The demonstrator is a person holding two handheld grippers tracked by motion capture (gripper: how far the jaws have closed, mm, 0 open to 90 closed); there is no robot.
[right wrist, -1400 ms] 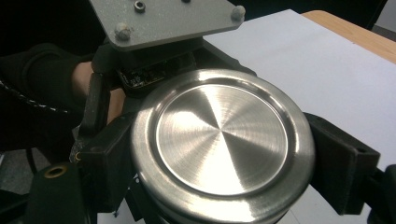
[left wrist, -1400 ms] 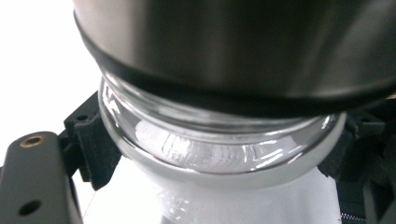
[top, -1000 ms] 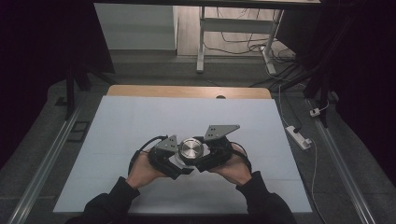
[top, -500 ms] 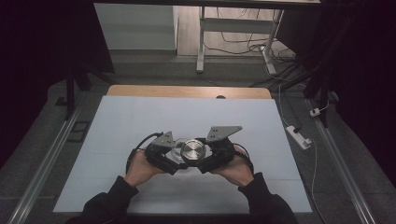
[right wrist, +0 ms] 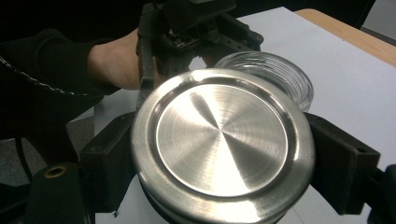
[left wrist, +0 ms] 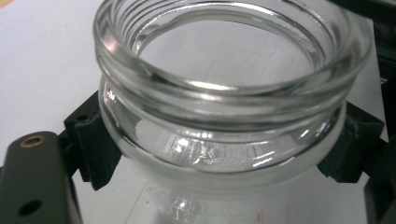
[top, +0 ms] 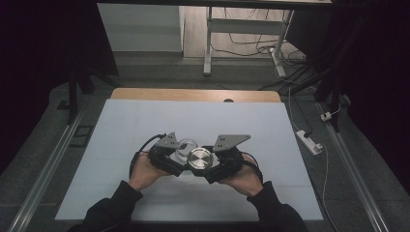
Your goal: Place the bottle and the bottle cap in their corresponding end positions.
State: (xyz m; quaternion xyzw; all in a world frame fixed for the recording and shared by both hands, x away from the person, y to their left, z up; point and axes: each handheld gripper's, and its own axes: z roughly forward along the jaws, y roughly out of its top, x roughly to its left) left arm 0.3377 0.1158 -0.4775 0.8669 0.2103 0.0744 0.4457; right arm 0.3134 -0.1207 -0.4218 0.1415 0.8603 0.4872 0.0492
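A clear glass jar (left wrist: 219, 100) with a threaded, open mouth is clamped by its body between the two black jaws of my left gripper (left wrist: 222, 154). A round brushed-metal lid (right wrist: 222, 140) is held flat, top side up, by its rim in my right gripper (right wrist: 224, 161). In the high view the lid (top: 200, 158) sits just right of and nearer than the jar (top: 186, 145), with the left gripper (top: 180, 153) and right gripper (top: 205, 164) close together at the mat's middle. The right gripper view also has the jar (right wrist: 275, 77) behind the lid, apart from it, held by the left gripper (right wrist: 229, 51).
A pale mat (top: 145, 121) covers the table, with a wooden edge (top: 193, 94) at the far side. Off the table's right side a power strip (top: 309, 141) lies on the floor. Table legs and cables (top: 251, 43) stand beyond the far edge.
Both hands have drifted slightly toward the person. The jar's open mouth now shows up-left of the lid, where earlier the lid sat centred between the grippers.
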